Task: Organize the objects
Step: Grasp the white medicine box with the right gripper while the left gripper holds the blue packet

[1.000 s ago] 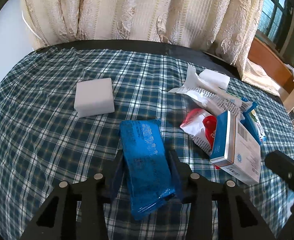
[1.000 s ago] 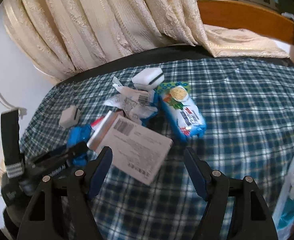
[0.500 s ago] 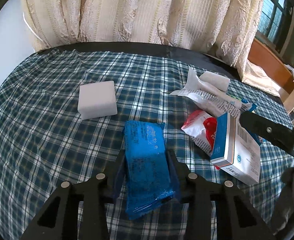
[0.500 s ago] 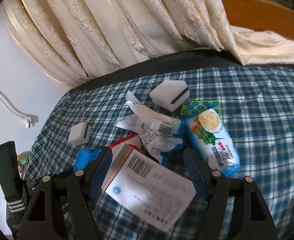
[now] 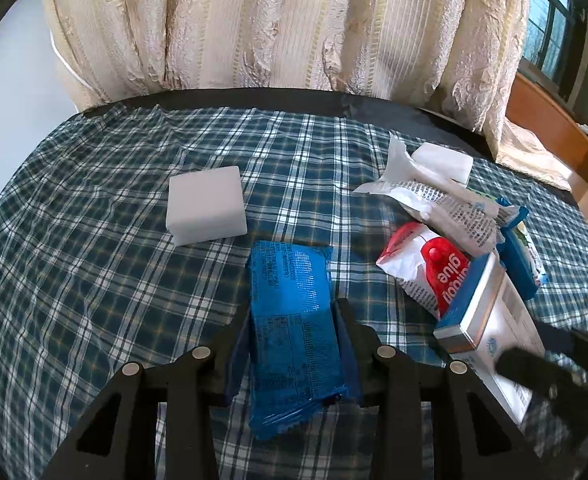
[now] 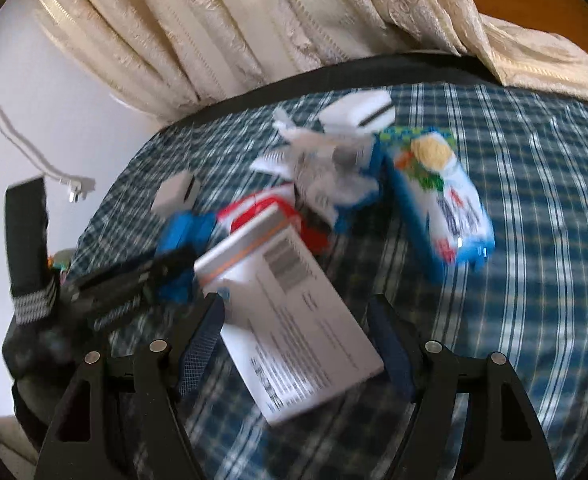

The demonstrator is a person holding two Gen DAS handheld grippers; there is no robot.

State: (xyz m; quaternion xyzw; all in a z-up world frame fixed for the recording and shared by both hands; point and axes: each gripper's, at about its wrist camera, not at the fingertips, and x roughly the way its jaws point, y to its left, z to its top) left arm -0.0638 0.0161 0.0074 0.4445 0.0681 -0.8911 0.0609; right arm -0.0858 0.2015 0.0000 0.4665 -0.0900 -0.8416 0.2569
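Note:
My left gripper [image 5: 294,310] is shut on a blue foil packet [image 5: 294,320], which lies lengthwise between the fingers on the checked cloth [image 5: 93,280]. In the blurred right wrist view, my right gripper [image 6: 296,308] straddles a white box with a barcode [image 6: 294,320]. Its jaws are opening, and the box lies tilted on the cloth between them. The left wrist view shows that box [image 5: 490,312] at the right, with a dark finger of the right gripper [image 5: 554,368] across its near end. The left gripper [image 6: 133,280] shows at the left of the right wrist view.
A white foam block [image 5: 205,204] lies beyond the blue packet. Behind the box are piled a red and white glue pack [image 5: 426,264], a crumpled white wrapper [image 5: 434,200], another white block [image 6: 358,114] and a blue noodle packet [image 6: 442,196]. A cream curtain [image 5: 294,20] hangs behind the table.
The right gripper has come down and closer over the white box, which now sits lower between its fingers. The left gripper has stayed put on the blue packet.

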